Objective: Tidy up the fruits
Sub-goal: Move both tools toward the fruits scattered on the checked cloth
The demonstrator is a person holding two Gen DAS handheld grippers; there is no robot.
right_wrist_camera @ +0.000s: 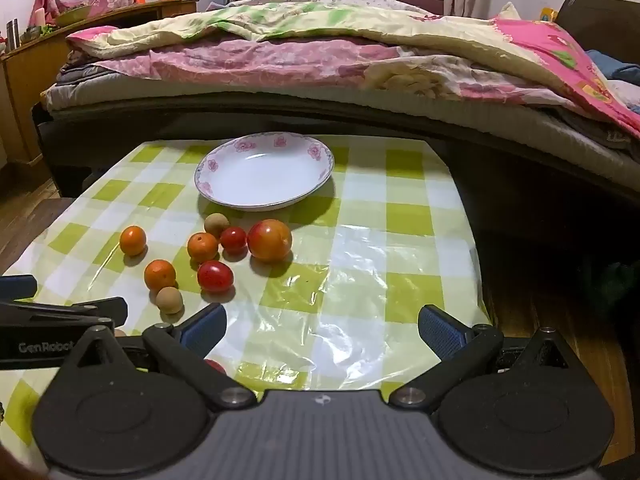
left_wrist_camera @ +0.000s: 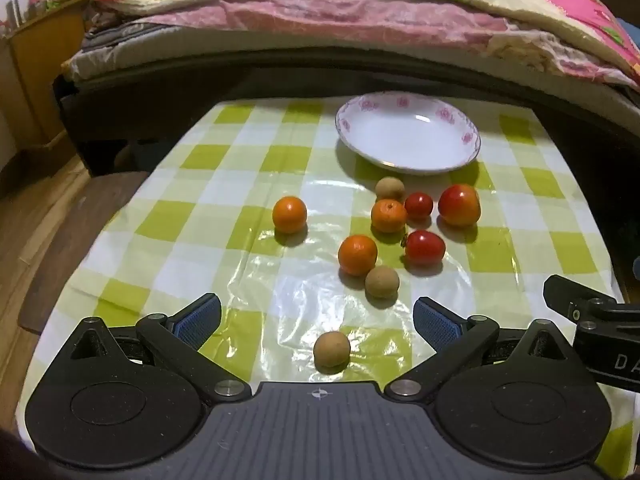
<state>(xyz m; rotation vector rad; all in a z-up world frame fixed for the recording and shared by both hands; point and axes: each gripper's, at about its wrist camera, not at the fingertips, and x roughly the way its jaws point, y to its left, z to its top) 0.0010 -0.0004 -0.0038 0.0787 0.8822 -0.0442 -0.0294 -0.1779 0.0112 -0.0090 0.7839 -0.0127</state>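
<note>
A white plate with pink flowers stands empty at the far side of the green checked tablecloth. In front of it lie three oranges, two small red tomatoes, a larger red-orange fruit and brown longans. One longan lies between the fingers of my open left gripper. My right gripper is open and empty, to the right of the fruit.
A bed with pink and cream quilts runs along the table's far edge. The table's right edge drops to a wooden floor. A wooden stool stands at the left. A red fruit peeks out behind the right gripper's left finger.
</note>
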